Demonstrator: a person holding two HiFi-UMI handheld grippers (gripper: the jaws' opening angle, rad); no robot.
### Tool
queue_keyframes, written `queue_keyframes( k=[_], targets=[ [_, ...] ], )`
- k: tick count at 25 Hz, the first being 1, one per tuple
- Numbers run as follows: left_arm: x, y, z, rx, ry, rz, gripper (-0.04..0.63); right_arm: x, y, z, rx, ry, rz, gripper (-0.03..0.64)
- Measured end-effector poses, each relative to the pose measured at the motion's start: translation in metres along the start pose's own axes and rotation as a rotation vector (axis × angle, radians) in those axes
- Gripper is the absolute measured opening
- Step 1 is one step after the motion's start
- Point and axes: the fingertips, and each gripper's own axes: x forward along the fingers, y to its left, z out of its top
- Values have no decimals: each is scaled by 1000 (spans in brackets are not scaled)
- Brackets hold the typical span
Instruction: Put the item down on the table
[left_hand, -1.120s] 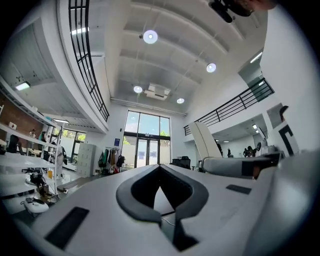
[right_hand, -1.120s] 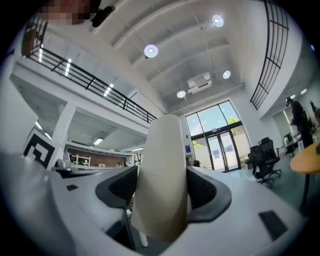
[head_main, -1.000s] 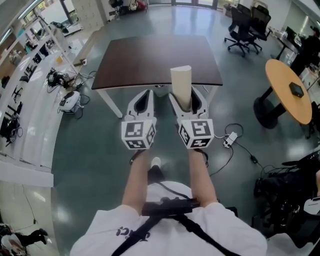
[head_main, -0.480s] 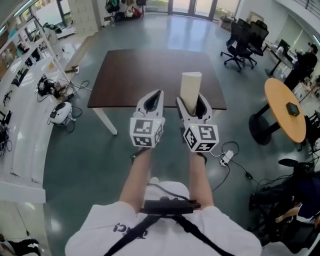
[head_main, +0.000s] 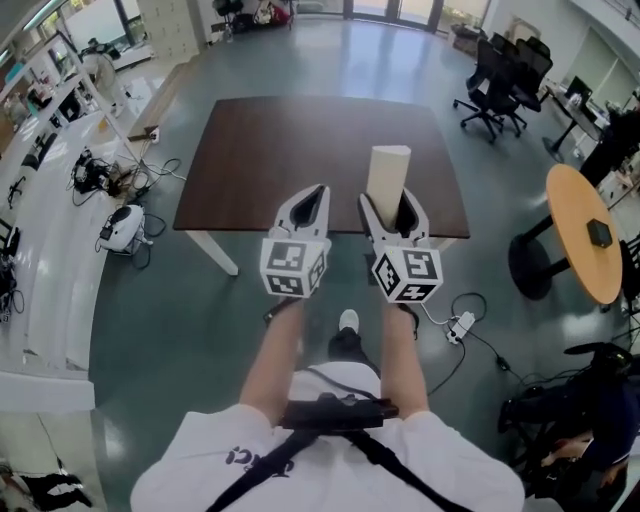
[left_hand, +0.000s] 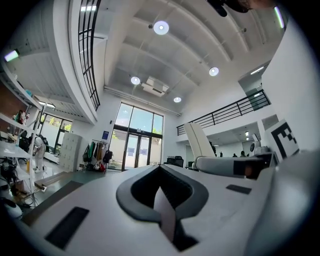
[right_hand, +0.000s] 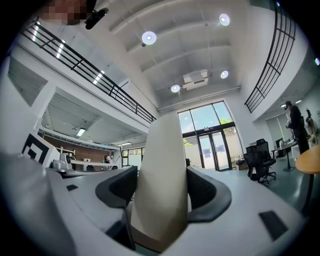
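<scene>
Two grippers, one block, one desk. The left gripper (head_main: 315, 197) has its white, curved jaws pressed together with nothing between them. Just to its right, the right gripper (head_main: 394, 212) is clamped on the single block (head_main: 387, 172), a tall, smooth, cream-coloured, flat-topped piece. It stands upright between the dark-lined jaws and rises well past their tips. Beyond both grippers lies the one desk (head_main: 290, 140), a dark brown, flat rectangle on white legs. The block shows against its near edge.
</scene>
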Motion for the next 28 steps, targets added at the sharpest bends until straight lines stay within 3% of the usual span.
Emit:
queue_keyframes(
  k=[12,18,23,28],
  targets=[
    [187,23,39,95,-66,36,11,157,-114,42,-17,-85,80,316],
    [256,30,17,86,-67,82,11,201,-167,28,3,-91,111,316],
    [287,29,-38,56,30,84,11,219,-193,-14,28,-9,106,316],
    [311,46,-54,52,43,87,11,242,-205,-45,52,29,98,316]
  ],
)
